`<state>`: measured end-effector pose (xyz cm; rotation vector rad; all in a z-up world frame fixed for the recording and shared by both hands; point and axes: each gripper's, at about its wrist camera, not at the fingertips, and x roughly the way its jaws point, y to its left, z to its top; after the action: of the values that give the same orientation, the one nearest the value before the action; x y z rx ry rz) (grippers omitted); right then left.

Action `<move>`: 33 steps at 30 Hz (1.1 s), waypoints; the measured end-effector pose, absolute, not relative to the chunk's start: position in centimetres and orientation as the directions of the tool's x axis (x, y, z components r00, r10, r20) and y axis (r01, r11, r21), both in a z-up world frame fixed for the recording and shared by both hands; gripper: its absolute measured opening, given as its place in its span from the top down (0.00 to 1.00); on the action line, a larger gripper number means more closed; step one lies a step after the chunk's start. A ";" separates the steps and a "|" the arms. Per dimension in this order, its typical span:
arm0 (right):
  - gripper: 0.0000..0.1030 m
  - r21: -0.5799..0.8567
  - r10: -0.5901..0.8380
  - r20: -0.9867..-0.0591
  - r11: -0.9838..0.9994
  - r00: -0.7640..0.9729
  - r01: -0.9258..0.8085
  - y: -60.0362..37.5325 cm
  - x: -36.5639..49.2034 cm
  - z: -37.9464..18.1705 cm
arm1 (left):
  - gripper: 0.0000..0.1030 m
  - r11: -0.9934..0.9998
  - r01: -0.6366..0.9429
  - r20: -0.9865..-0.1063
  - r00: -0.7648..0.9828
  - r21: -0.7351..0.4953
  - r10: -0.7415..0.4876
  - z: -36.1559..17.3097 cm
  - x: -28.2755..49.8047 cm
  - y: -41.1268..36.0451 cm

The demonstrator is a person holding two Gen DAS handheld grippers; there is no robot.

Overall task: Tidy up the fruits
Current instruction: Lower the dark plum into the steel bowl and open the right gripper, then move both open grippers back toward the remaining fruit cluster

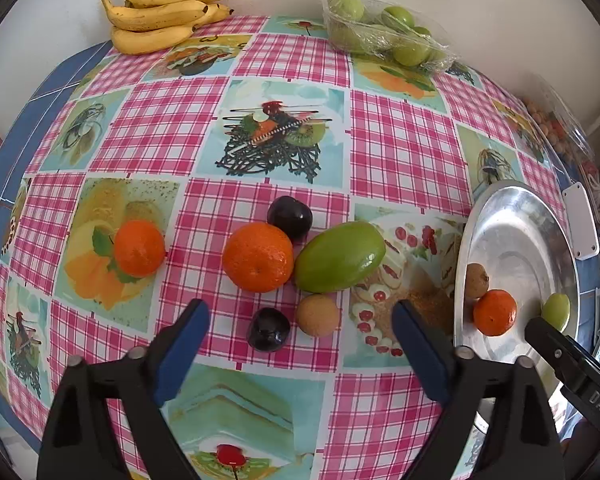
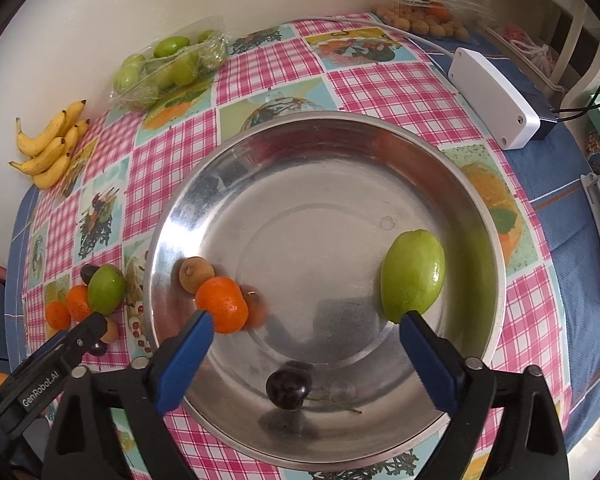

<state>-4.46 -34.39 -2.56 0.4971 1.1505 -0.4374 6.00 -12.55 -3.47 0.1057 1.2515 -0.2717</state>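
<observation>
1. Both of my grippers stand wide open with nothing between the pads: my left gripper [image 1: 300, 324] hangs over loose fruit on the checked tablecloth [image 1: 400, 152], my right gripper [image 2: 306, 334] over the steel bowl [image 2: 496, 248].
2. Just beyond my left fingertips lie a dark plum [image 1: 268, 329] and a small brown fruit [image 1: 317, 315], close beside each other at lower centre.
3. Past them sit a mandarin [image 1: 258, 257], touching a green mango-shaped fruit [image 1: 339, 256] on its right, with a second plum [image 1: 290, 217] behind; another mandarin [image 1: 139, 248] lies apart at the left.
4. Inside the bowl, low in the right view, a dark plum [image 2: 288, 389] rests nearest; a mandarin [image 2: 222, 304] and a brown fruit [image 2: 196, 274] sit at the left wall, a green fruit [image 2: 413, 274] at the right.
5. Farthest off, by the wall, lie bananas [image 1: 164, 12] at upper left and wrapped green fruits [image 1: 384, 28] at upper right.
</observation>
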 end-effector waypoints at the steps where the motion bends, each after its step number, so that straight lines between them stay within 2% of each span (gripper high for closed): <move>1: 0.00 0.147 -0.075 -0.933 0.812 0.351 0.564 -34.4 -4.5 -2.5 | 0.09 0.963 0.260 -0.945 0.295 -0.065 -0.144 -3.4 5.9 -12.5; 25: 0.00 0.158 -0.086 -0.897 0.854 0.433 0.497 -32.5 -3.6 -1.7 | 0.08 0.967 0.234 -0.899 0.394 -0.101 -0.189 -0.8 7.0 -9.1; 33: 0.00 0.076 -0.131 -0.892 0.900 0.433 0.429 -30.1 -2.2 -1.3 | 0.08 0.977 0.180 -0.891 0.418 -0.114 -0.180 -0.3 8.3 -6.0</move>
<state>-2.24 -30.09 -1.27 0.3126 1.0704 -0.3555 8.25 -6.04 -0.31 -0.0006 1.1173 -0.2259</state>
